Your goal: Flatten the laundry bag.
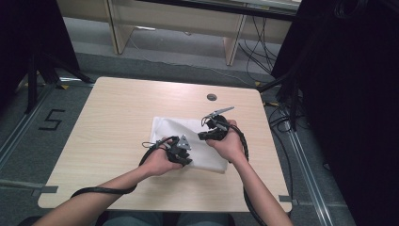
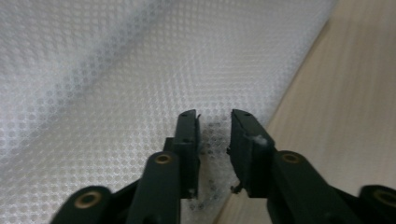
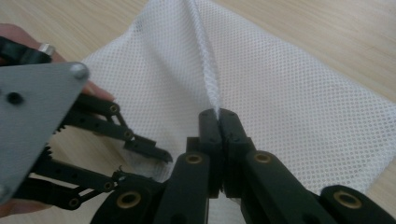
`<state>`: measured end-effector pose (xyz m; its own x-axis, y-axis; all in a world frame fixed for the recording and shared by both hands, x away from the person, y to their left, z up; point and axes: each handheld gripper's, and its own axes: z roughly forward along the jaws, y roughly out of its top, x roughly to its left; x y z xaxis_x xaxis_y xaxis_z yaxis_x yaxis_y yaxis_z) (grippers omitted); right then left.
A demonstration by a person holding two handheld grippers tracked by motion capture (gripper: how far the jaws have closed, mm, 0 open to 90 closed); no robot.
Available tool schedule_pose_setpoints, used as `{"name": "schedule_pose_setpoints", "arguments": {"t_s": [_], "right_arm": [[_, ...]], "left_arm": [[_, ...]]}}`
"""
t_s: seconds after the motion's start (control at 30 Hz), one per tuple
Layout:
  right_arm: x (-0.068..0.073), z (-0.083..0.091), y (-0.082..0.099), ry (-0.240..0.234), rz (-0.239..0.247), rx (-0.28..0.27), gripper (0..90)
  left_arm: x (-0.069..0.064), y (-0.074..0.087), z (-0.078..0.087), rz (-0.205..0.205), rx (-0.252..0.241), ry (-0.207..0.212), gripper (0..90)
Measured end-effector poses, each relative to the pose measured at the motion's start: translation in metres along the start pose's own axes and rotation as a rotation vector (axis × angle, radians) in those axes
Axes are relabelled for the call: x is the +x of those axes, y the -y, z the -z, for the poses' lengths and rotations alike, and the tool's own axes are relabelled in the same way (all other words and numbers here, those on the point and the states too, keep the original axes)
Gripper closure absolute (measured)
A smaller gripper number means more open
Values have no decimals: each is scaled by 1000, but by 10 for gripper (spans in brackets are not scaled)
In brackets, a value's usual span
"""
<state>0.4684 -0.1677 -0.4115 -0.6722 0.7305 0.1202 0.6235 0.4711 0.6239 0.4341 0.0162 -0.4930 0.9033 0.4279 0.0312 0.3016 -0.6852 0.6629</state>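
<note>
- The white, fine-holed mesh fabric bag [image 1: 188,143] lies flat near the middle of the pale wooden table [image 1: 113,127], towards the person's side; both grippers are at its near half.
- I judge it very light, limp and thin: it will drape, fold and bunch under any pull, and its layers may cling together. Best taken at an edge, or by a small pinched ridge.
- The left gripper [image 2: 215,140] sits low over the bag's near-left part, close to the edge where cloth meets table. Its jaws stand a little apart with mesh beneath the gap, pressing on nothing yet.
- The left hand [image 1: 160,162] rests at the table's surface, forearm coming in from the lower left.
- The right gripper [image 3: 218,122] is clamped tight on a raised ridge of the mesh, which tents up from the cloth to its tips.
- The right hand [image 1: 230,143] is held slightly above the bag, wrist angled inward.
</note>
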Motion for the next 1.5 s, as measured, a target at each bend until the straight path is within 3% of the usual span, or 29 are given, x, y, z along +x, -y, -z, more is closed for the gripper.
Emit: {"name": "schedule_pose_setpoints", "arguments": {"t_s": [0.07,0.13,0.37,0.4,0.47,0.6,0.63,0.67,0.77,0.83,0.9,0.93,1.0,1.03,1.23,1.27,1.3,1.37,1.4,1.47,1.5], "right_arm": [[0,-1,1,-4,-10,-11,900],[-1,-1,0,5,0,-11,900],[1,0,0,-8,-1,-27,900],[2,4,-1,-10,1,-28,900],[4,7,-1,-14,-5,-33,900],[5,12,-1,-28,-14,-33,900],[5,13,-2,-25,-9,-38,900],[5,14,-2,-29,19,-40,900],[7,15,-2,-25,-14,-45,900],[8,17,-4,-25,3,-27,900],[11,17,-4,-6,-39,-27,900],[11,17,-4,-6,-39,-27,900],[10,17,-4,-14,14,-50,900],[13,17,-4,-20,-18,-47,900],[11,16,-4,-11,-12,-56,900],[10,16,-4,-14,0,-64,900],[10,17,-5,-16,2,-63,900],[11,17,-5,-16,-5,-63,900],[14,18,-5,-7,-39,-45,900],[14,20,-5,-19,-31,-39,900],[14,20,-6,-21,0,-59,900]], "left_arm": [[-3,0,3,4,-11,7,863],[-9,-1,2,10,9,28,894],[-10,-1,-7,15,29,21,896],[-12,-2,-10,48,9,13,896],[-8,-3,-9,12,38,7,896],[-6,-5,-12,9,40,-7,896],[-7,-5,-14,35,16,-18,896],[-7,-7,-15,23,24,-31,895],[-5,-8,-17,29,18,-38,895],[-3,-9,-18,29,18,-47,894],[0,-10,-18,32,20,-54,893],[0,-10,-18,32,20,-54,892],[-1,-10,-15,35,20,-55,889],[-1,-10,-15,35,20,-55,890],[-8,-6,-5,19,28,-27,895],[-8,-4,-4,1,50,-21,895],[-9,-1,-7,24,46,-28,895],[-8,0,-8,27,54,-23,895],[-7,1,-9,45,42,-26,896],[-6,1,-10,47,42,-30,896],[-5,0,-10,31,52,-27,896]]}}
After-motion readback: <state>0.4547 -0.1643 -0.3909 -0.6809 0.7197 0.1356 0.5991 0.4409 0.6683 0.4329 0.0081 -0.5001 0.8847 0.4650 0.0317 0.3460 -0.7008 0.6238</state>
